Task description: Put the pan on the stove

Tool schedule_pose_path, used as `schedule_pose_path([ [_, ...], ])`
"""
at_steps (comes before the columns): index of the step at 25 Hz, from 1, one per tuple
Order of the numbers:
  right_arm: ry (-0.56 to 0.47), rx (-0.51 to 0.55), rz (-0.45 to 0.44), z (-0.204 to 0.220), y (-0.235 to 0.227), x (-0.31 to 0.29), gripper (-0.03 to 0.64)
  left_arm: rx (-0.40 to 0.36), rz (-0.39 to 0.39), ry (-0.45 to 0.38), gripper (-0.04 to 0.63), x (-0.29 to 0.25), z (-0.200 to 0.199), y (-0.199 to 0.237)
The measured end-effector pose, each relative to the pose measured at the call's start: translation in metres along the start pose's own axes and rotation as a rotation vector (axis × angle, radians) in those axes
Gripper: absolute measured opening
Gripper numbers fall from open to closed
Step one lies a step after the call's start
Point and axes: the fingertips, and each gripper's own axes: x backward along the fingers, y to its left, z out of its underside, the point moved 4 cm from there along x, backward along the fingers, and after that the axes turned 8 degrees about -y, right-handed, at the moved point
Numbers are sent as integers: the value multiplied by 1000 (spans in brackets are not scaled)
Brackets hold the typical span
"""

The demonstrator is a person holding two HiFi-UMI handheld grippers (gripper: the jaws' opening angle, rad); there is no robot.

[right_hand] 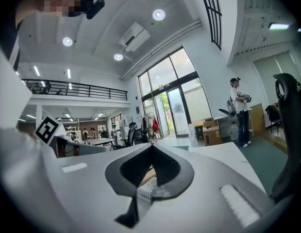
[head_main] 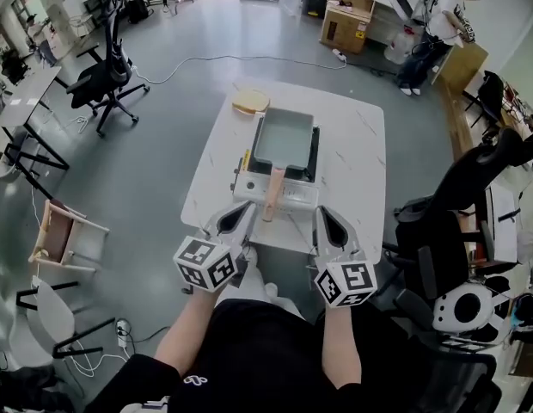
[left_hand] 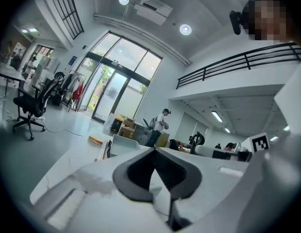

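The left gripper [head_main: 243,215] has its jaws shut tight together, and there is nothing between them. The right gripper [head_main: 327,219] is the same: jaws pressed together, holding nothing. Both are held over the near edge of a white table [head_main: 357,157], side by side with a gap between them.

In that gap lies the end of a wooden handle [head_main: 272,194]. It points back at the person and sits apart from both grippers. The handle belongs to the pan [head_main: 284,138], which is a grey box shape with straight sides. The pan sits on the stove [head_main: 287,193], a small table-top one in the middle of the table. The stove's pale front faces the grippers, with the handle reaching out over it.

Past the pan, near the far left corner of the table, lies a round wooden board [head_main: 251,101], just beside the stove.

Around the table is grey floor. A black office chair [head_main: 104,74] stands well off to the left, and a small wooden chair [head_main: 60,235] stands on the near left. Another black chair [head_main: 451,200] is close to the table's right side. Far back are cardboard boxes [head_main: 347,17] and a person [head_main: 437,26] standing by a desk. A long cable [head_main: 223,58] runs across the floor behind the table.
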Motion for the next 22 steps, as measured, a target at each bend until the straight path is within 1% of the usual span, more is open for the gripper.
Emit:
schedule_pose_path([
  [9, -7, 7, 13, -3, -2, 15, -12, -11, 0, 3, 0, 4, 0, -6],
  [17, -14, -1, 18, -2, -3, 14, -11, -20, -2, 0, 0, 6, -2, -5],
  [22, -13, -7, 7, 0, -1, 9, -11, -14, -19, -25, 0, 7, -6, -2],
])
